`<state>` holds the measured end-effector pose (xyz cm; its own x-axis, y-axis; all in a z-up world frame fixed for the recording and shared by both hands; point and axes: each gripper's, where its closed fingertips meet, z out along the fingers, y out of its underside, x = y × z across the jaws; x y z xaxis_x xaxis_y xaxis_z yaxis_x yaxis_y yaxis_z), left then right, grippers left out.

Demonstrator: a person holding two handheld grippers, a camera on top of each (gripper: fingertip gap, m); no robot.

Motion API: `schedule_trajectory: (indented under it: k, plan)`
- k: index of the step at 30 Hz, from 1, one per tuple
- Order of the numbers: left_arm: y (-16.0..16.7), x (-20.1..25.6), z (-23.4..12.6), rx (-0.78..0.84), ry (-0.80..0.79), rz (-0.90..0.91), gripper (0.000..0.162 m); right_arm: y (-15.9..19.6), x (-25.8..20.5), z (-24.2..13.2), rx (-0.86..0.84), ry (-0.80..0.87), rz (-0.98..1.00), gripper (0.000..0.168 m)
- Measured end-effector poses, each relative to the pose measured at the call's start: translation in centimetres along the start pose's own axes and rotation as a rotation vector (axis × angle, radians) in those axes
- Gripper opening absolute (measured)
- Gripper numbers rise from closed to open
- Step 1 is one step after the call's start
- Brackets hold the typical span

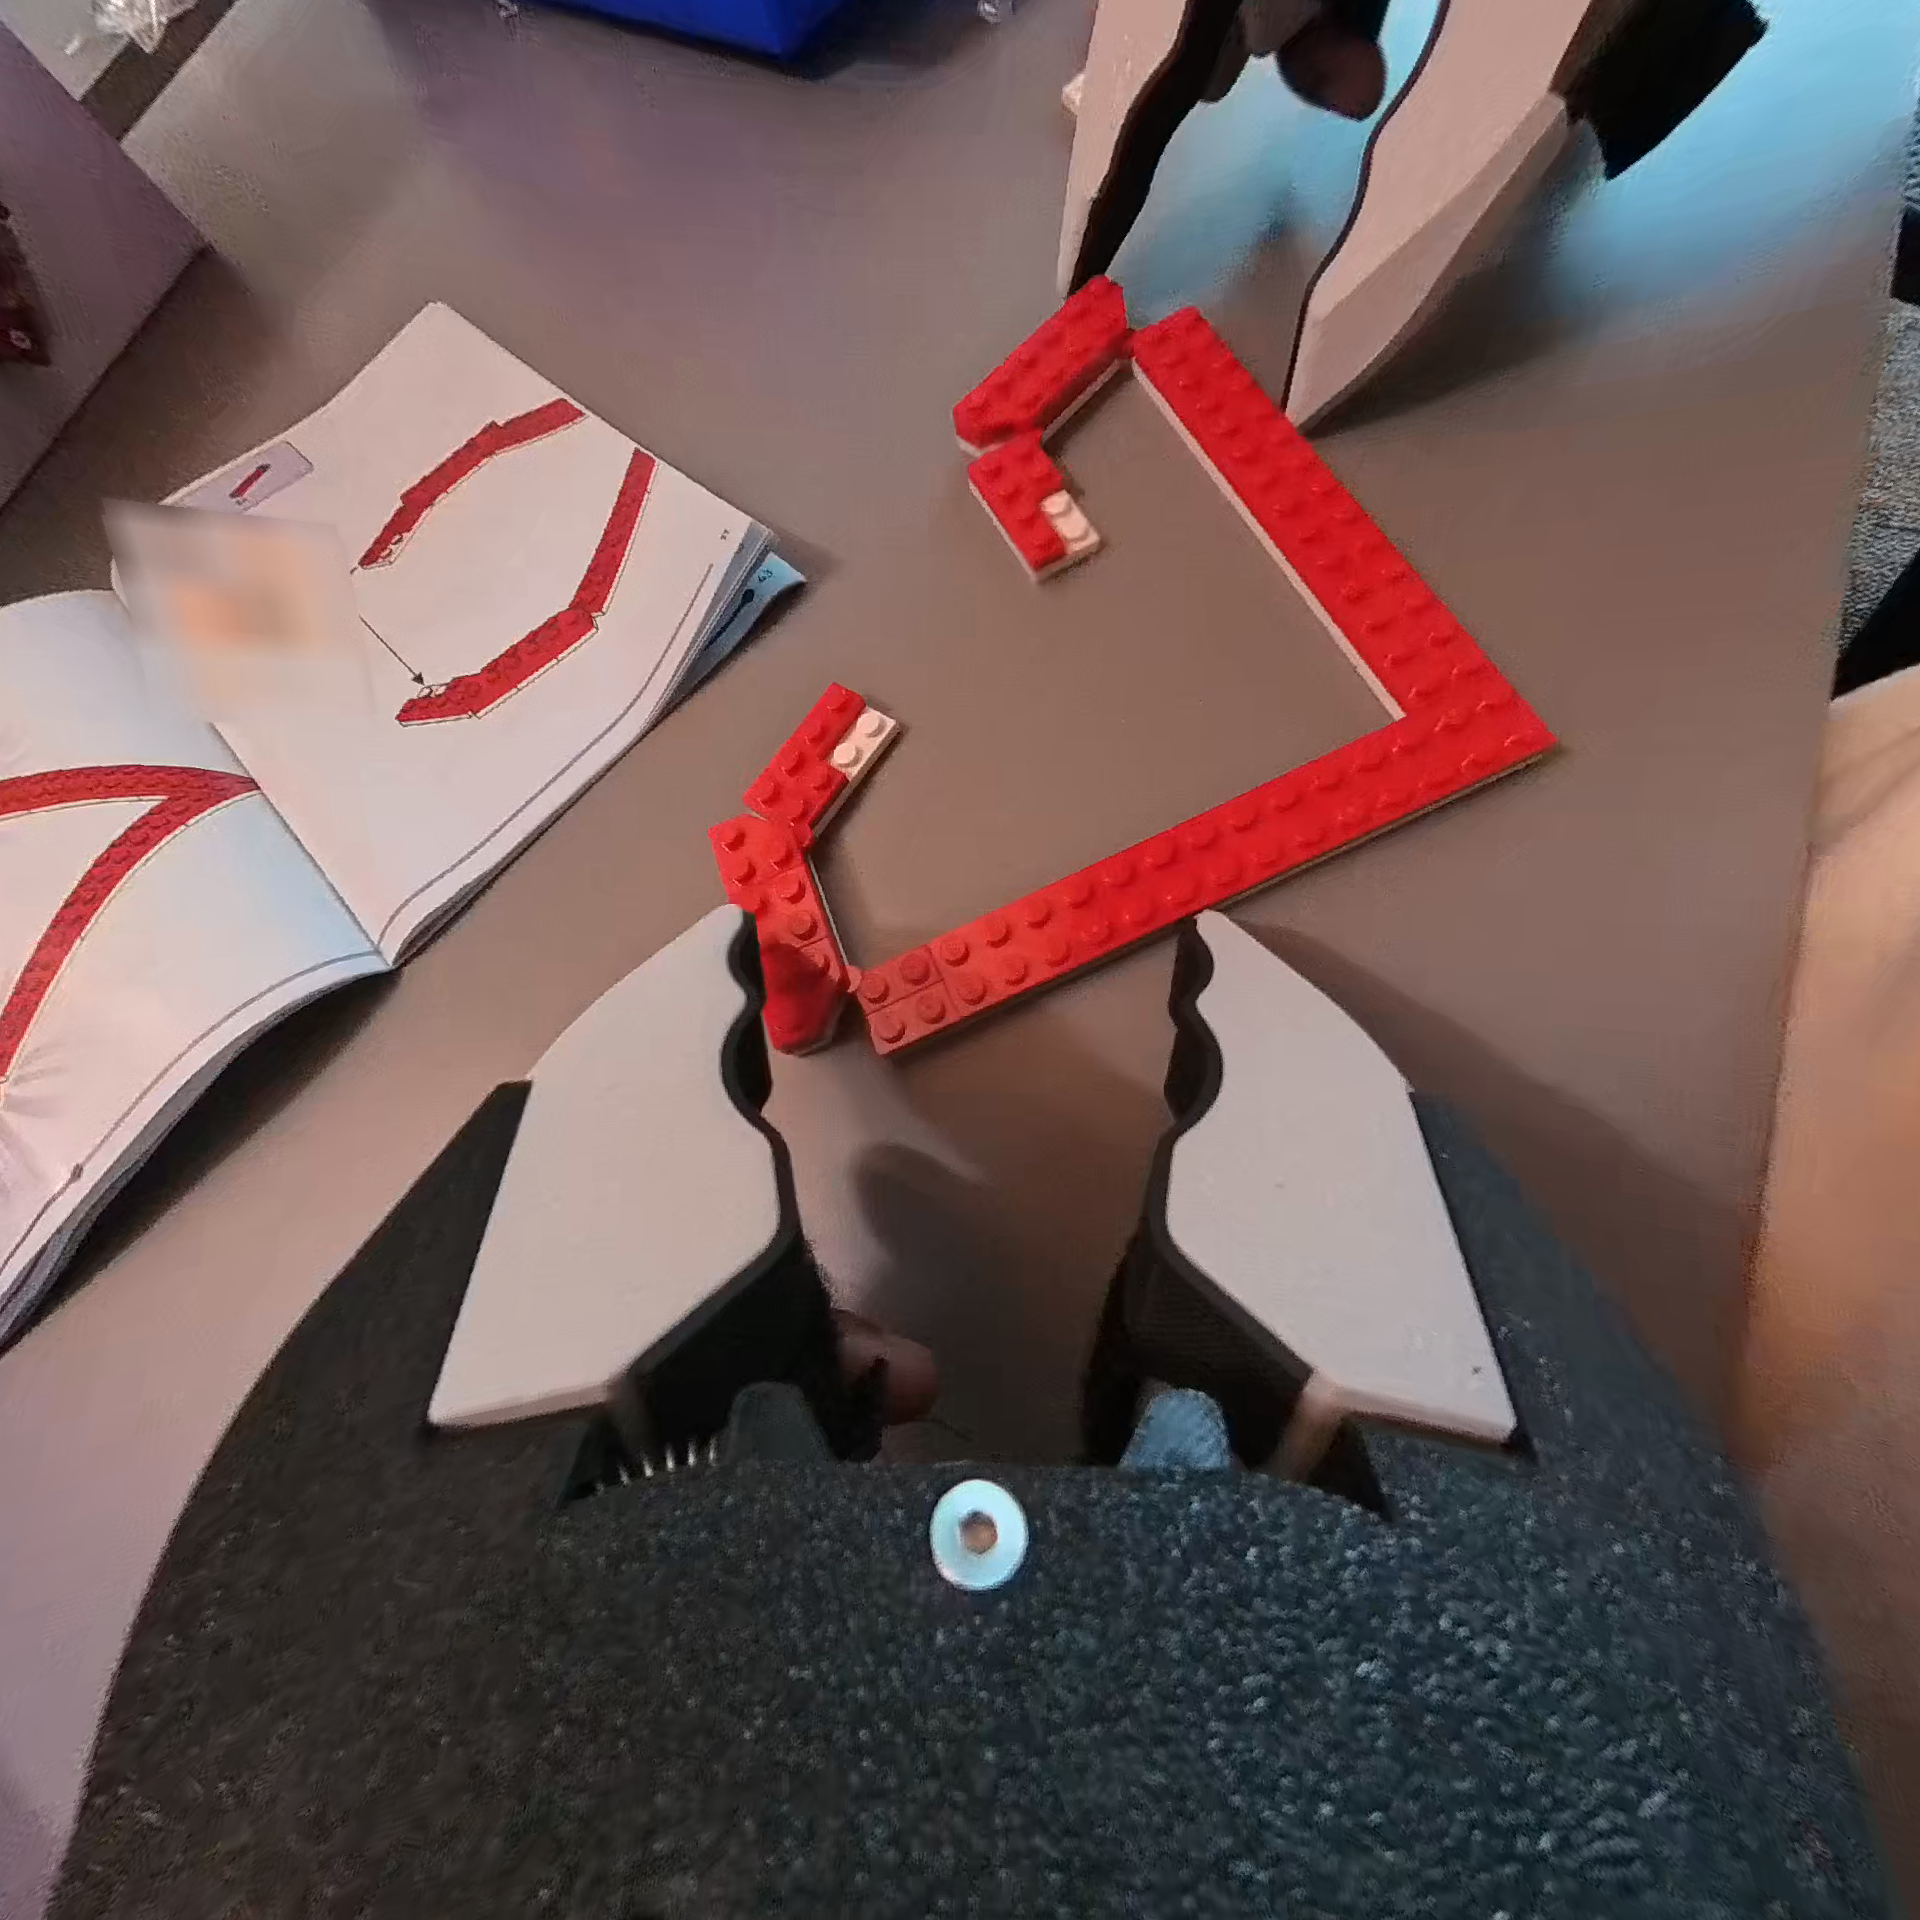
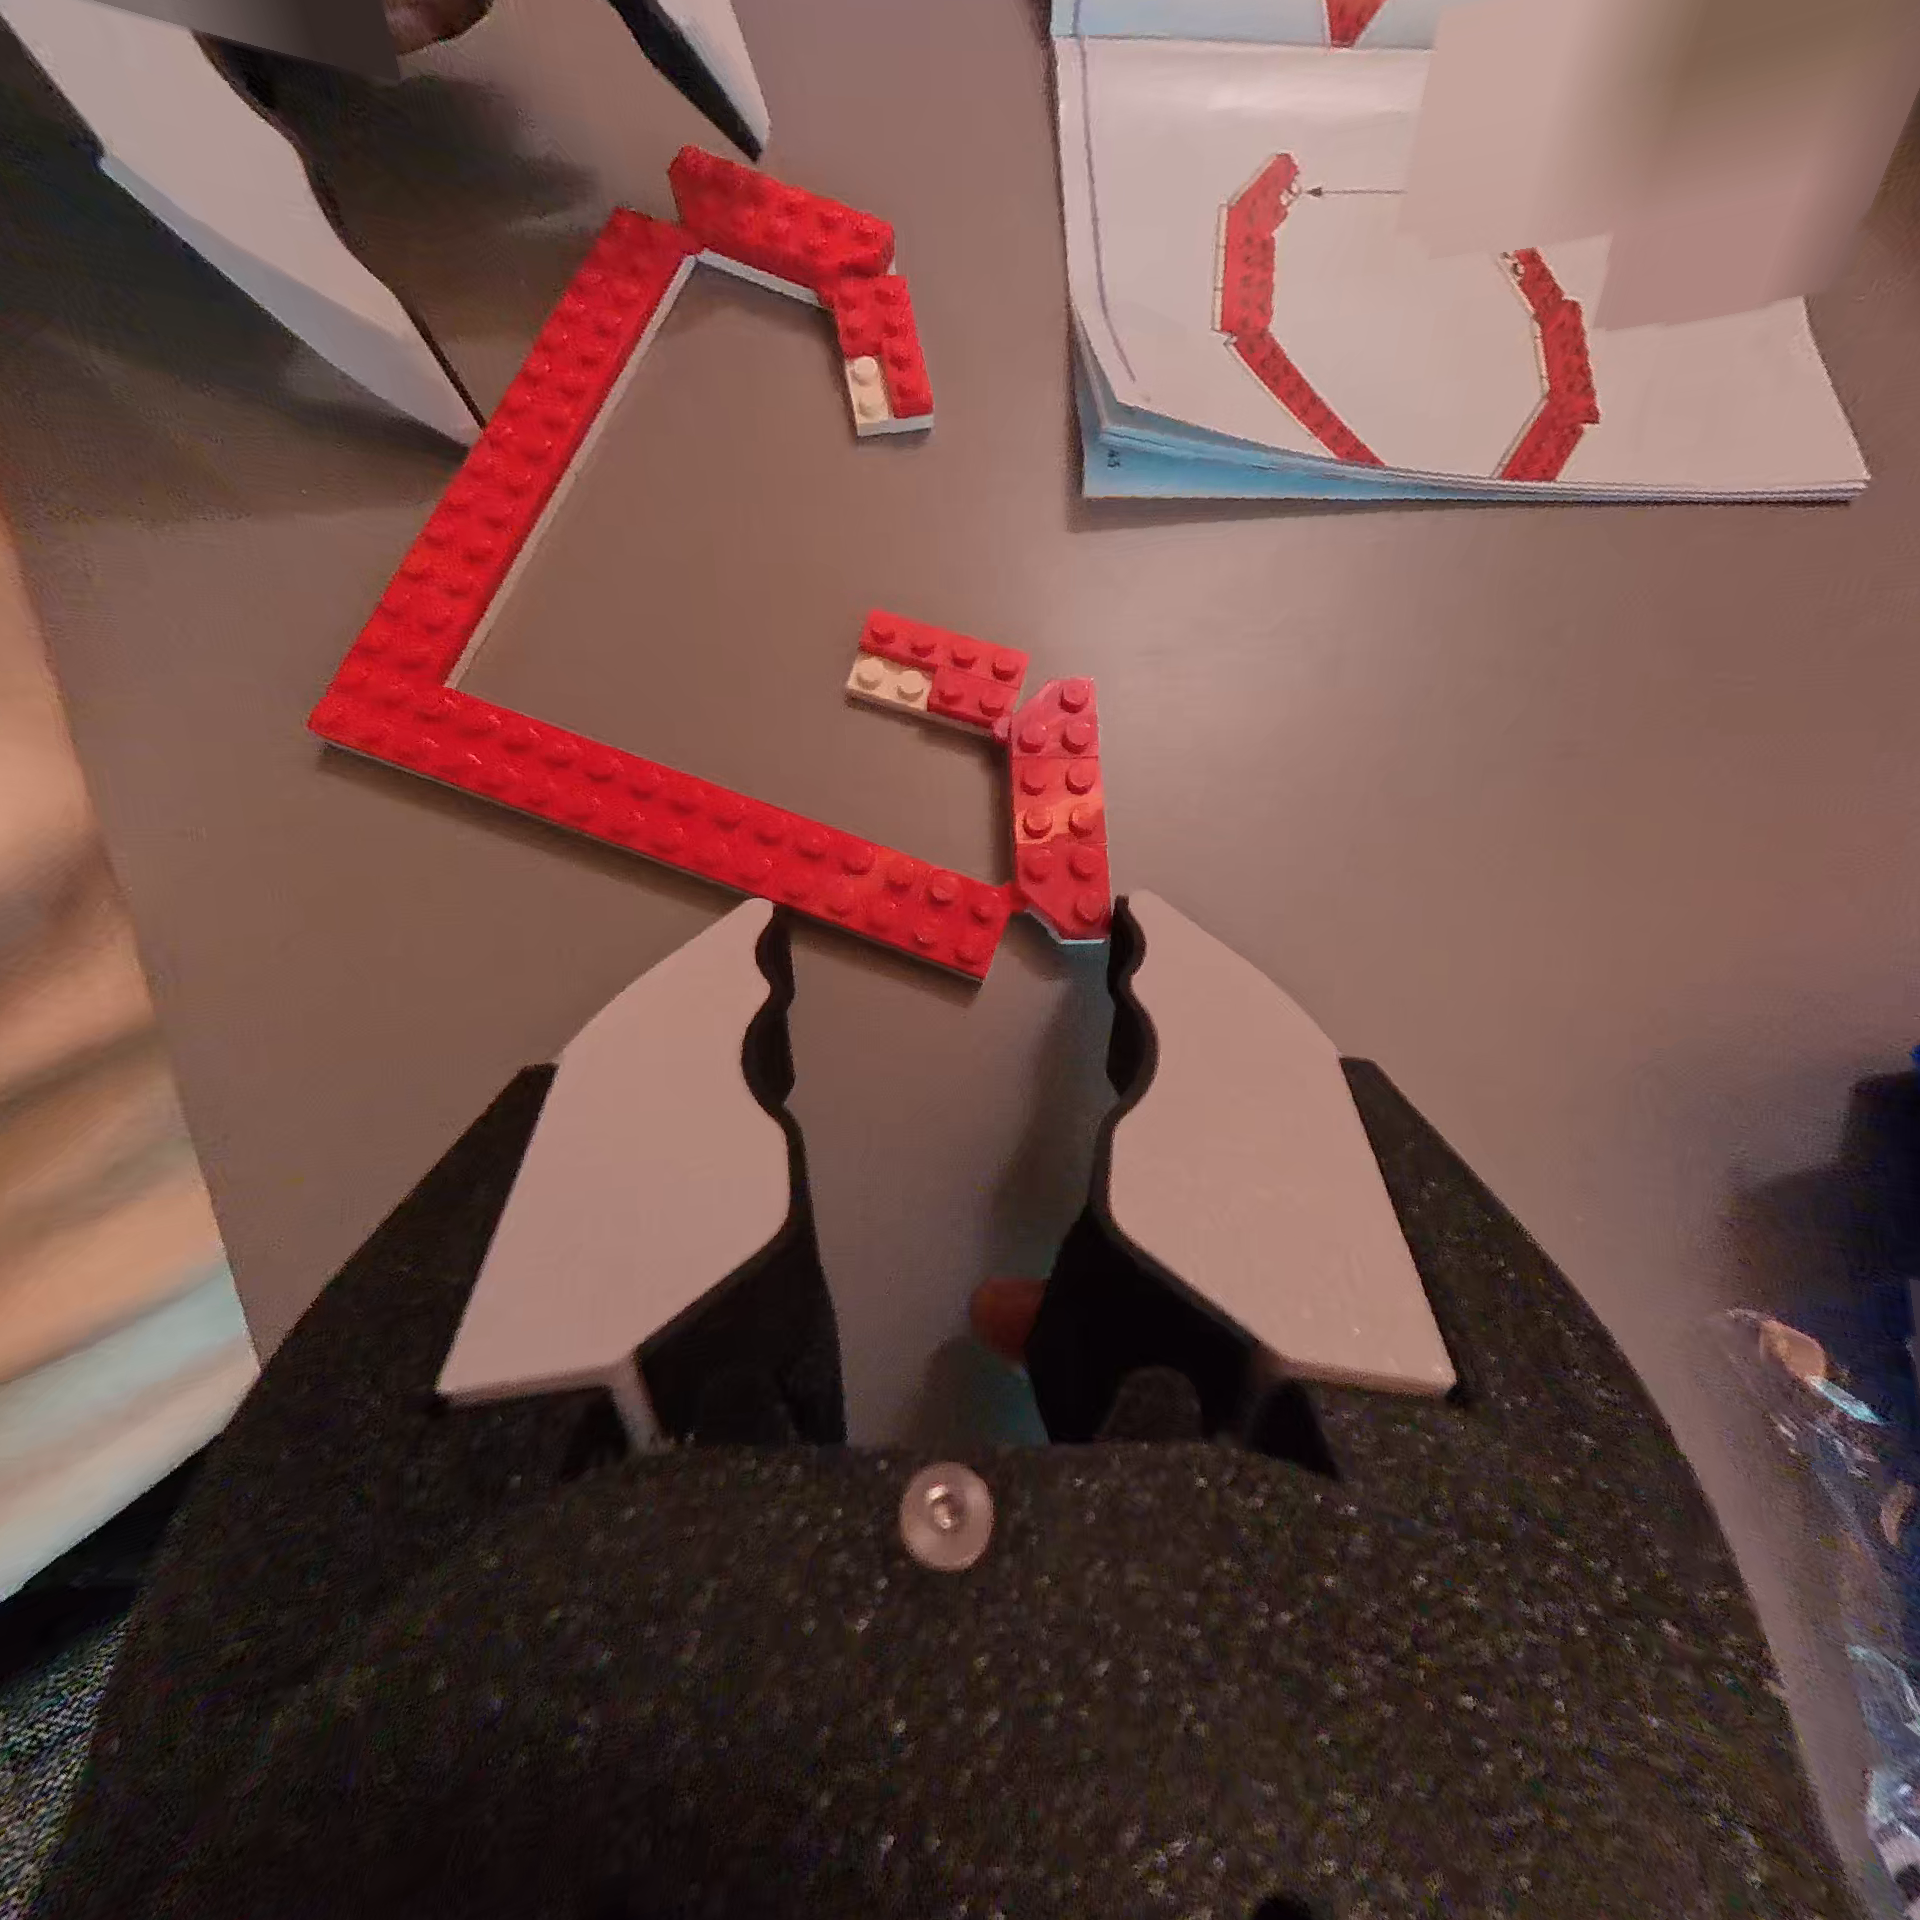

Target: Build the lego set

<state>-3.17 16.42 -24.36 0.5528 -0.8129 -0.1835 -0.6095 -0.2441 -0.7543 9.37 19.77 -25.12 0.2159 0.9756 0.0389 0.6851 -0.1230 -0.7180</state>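
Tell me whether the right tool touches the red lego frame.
Cannot tell. In the right wrist view the open right tool has one fingertip at the red lego frame's near corner, but no gap or contact shows plainly.

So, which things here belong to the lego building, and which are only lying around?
Belong to the job:
- red lego frame, open on one side
- instruction booklet, open beside it
- left gripper and right gripper, both open at the frame's ends

Lying about:
- blue object
- clear plastic bag
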Motion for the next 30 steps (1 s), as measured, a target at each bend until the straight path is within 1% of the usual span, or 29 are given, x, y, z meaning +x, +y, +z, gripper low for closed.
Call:
schedule_trajectory:
  k: [3, 4, 6, 9, 10, 12, 14, 15, 16, 17, 19, 20, 22, 23, 24, 26, 27, 30]
  plan:
    - [0.0, 0.0, 0.0, -0.001, -0.003, 0.004, 0.076, -0.1, 0.2, 0.0, -0.002, 0.02, -0.003, 0.058]
    - [0.0, -0.2, -0.1, -0.004, -0.001, 0.014, 0.081, -0.1, 0.2, 0.0, 0.001, 0.024, -0.005, 0.054]
    - [0.4, -0.9, -0.4, -0.026, -0.01, 0.017, 0.086, -0.1, 0.3, 0.0, -0.001, 0.022, 0.007, 0.055]
    - [1.3, -1.4, -0.6, -0.063, 0.03, -0.078, 0.085, -0.2, 0.1, 0.2, -0.004, -0.003, 0.023, 0.048]
    - [1.4, -1.0, -0.4, -0.069, 0.066, -0.128, 0.081, -0.3, 0.0, 0.3, -0.003, -0.006, 0.016, 0.043]
    - [1.7, -1.1, -0.3, -0.081, 0.076, -0.192, 0.082, -0.4, 0.0, 0.4, -0.007, 0.001, 0.02, 0.044]
    - [1.7, -1.0, -0.4, -0.091, 0.072, -0.196, 0.081, -0.4, 0.0, 0.4, -0.019, -0.001, 0.029, 0.044]
    - [1.8, -0.9, -0.6, -0.105, 0.085, -0.185, 0.08, -0.3, 0.1, 0.3, -0.032, 0.002, 0.021, 0.05]
    - [2.0, -0.8, -1.0, -0.12, 0.094, -0.153, 0.083, -0.3, 0.4, 0.1, -0.045, 0.016, 0.007, 0.055]
    - [1.8, -1.6, -1.5, -0.117, 0.063, -0.119, 0.083, -0.6, 0.9, -0.2, -0.052, 0.035, -0.01, 0.055]
    - [0.5, -4.1, -3.0, -0.041, -0.032, -0.07, 0.079, -1.9, 2.1, -0.7, -0.035, 0.068, -0.047, 0.054]
    - [-0.5, -5.7, -3.8, 0.026, -0.086, -0.071, 0.073, -2.9, 2.7, -0.8, -0.016, 0.08, -0.067, 0.051]
    - [-2.8, -8.4, -5.1, 0.18, -0.157, -0.093, 0.054, -4.9, 3.7, -0.2, 0.016, 0.085, -0.126, 0.043]
    - [-3.6, -9.2, -5.3, 0.236, -0.155, -0.09, 0.04, -5.8, 3.9, 0.5, 0.027, 0.069, -0.167, 0.04]
    - [-4.2, -9.8, -5.3, 0.269, -0.147, -0.087, 0.032, -6.5, 3.9, 1.3, 0.029, 0.046, -0.212, 0.037]
    - [-4.6, -10.9, -4.3, 0.275, -0.136, -0.085, 0.027, -7.2, 4.0, 3.1, 0.001, -0.002, -0.284, 0.033]
    - [-4.5, -10.9, -3.5, 0.259, -0.111, -0.071, 0.027, -7.3, 4.0, 3.8, -0.018, -0.03, -0.304, 0.032]
    - [-3.9, -11.5, -1.1, 0.177, -0.078, -0.019, 0.032, -8.1, 3.7, 5.5, -0.03, -0.094, -0.35, 0.032]
